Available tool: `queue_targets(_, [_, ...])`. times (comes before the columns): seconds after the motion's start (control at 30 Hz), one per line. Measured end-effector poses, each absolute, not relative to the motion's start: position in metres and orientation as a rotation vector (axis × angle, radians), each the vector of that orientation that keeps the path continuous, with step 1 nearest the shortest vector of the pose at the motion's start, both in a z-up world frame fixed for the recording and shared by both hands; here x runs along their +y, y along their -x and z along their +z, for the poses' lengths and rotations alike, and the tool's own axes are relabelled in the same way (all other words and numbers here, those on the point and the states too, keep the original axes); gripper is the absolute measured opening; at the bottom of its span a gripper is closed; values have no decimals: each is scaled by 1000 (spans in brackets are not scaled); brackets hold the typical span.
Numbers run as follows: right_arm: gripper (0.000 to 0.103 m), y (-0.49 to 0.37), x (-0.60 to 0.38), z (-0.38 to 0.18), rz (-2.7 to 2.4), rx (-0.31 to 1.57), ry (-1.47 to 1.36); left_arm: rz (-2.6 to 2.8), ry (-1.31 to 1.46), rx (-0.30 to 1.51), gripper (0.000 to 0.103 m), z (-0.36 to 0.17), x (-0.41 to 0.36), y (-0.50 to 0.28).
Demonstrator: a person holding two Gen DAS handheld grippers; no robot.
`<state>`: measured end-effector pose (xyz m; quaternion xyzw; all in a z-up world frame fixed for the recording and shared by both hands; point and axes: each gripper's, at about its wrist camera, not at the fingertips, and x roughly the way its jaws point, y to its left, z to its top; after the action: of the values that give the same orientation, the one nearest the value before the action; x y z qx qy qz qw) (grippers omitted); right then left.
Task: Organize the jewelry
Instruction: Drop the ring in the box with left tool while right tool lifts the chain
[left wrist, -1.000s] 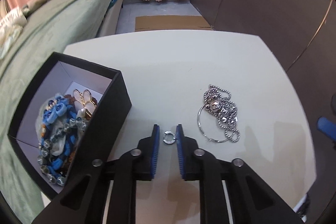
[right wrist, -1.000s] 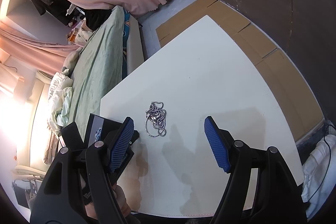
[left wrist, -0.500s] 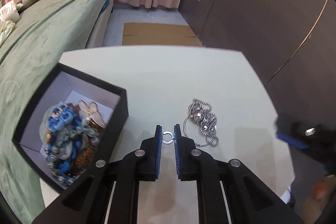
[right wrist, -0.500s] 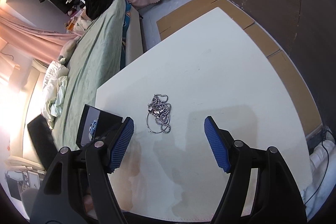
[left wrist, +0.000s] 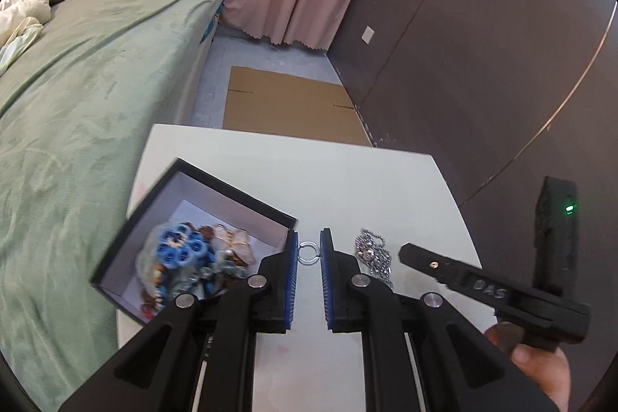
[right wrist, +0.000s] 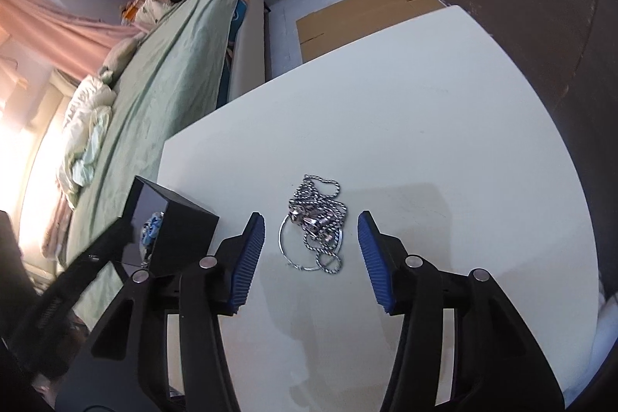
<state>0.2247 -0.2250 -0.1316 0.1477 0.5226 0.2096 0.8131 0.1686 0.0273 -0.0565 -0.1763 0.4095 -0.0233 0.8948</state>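
Left gripper [left wrist: 309, 253] pinches my small ring [left wrist: 308, 252], black box [left wrist: 193, 250] lower left of frame; right gripper [right wrist: 311, 238] closing, straddling chain heap [right wrist: 316, 224] on worktop [right wrist: 425, 141].

Both the left hand-held gripper [left wrist: 309, 253] and the right hand-held gripper [right wrist: 311, 238] are matte black with ribbed blue pads [right wrist: 247, 255], round silver screws at the linkage joints, a green indicator light and embossed lettering.
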Motion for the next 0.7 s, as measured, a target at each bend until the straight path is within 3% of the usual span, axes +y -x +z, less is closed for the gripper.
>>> queue_targets(0.63, [51,-227,-166,-155,375,1089,-12,-3,447,850,10,-56,89,-152])
queue_targets(0.7, [34,-226,-165,-156,353,1089,9,-6,468,861,10,-59,93,-153])
